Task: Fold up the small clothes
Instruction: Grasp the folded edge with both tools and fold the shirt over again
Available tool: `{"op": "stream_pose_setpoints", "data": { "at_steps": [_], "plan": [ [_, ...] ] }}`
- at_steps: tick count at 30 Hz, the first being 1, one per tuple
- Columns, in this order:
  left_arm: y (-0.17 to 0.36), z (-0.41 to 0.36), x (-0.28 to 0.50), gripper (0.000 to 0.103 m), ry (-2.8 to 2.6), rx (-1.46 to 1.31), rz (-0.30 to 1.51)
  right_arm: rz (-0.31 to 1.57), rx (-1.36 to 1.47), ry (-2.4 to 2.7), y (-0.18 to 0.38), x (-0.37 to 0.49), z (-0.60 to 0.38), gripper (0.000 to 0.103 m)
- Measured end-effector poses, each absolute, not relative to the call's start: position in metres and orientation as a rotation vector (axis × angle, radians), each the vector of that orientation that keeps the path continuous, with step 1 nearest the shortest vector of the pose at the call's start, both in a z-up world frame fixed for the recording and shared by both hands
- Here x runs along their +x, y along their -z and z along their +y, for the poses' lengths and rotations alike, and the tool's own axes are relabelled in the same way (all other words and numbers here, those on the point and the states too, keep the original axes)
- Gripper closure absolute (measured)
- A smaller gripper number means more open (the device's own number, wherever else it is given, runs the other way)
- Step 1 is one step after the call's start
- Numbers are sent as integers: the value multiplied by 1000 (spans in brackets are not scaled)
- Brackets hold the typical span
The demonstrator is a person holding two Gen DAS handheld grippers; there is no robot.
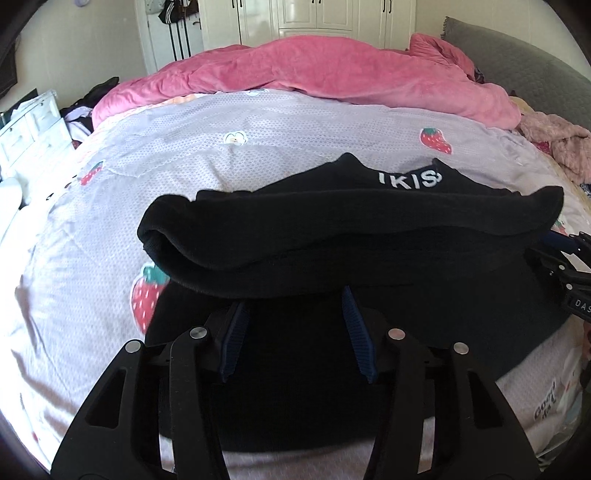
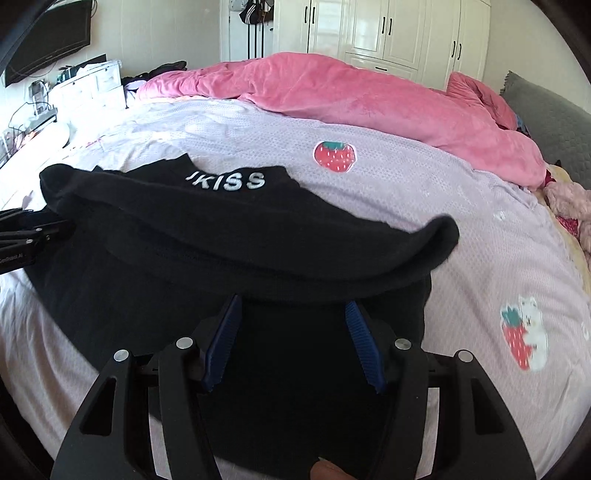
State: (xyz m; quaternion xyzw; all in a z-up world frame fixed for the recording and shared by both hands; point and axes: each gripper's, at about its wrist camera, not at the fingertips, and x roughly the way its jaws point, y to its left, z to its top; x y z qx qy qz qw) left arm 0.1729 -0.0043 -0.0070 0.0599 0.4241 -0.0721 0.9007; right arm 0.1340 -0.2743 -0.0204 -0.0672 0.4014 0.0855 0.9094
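Nearest to me, my left tongs stand about half open. The blue ribbed pads are apart, with black cloth below and ahead of them; I cannot tell whether the tips touch it. My right tongs stand likewise about half open, pads spread and nothing clamped between them, tips at the near edge of the folded roll.

The black garment lies on the bed, directly under and ahead of both tongs. Its far portion is doubled over toward me into a thick rolled fold running crosswise. White lettering shows on the upper layer near the far edge. Each tongs appears at the edge of the other's view, one at either end of the fold.

The garment rests on a lilac bedsheet printed with strawberries. Beyond it, a pink duvet is bunched across the bed. A grey headboard stands at the right. White wardrobes line the far wall.
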Motion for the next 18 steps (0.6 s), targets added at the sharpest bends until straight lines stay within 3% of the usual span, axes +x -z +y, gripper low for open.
{"op": "stream_pose_setpoints", "data": {
  "at_steps": [18],
  "plan": [
    [-9, 44, 224, 56, 82, -62, 839, 782, -37, -85, -1, 198, -302, 46]
  ]
}}
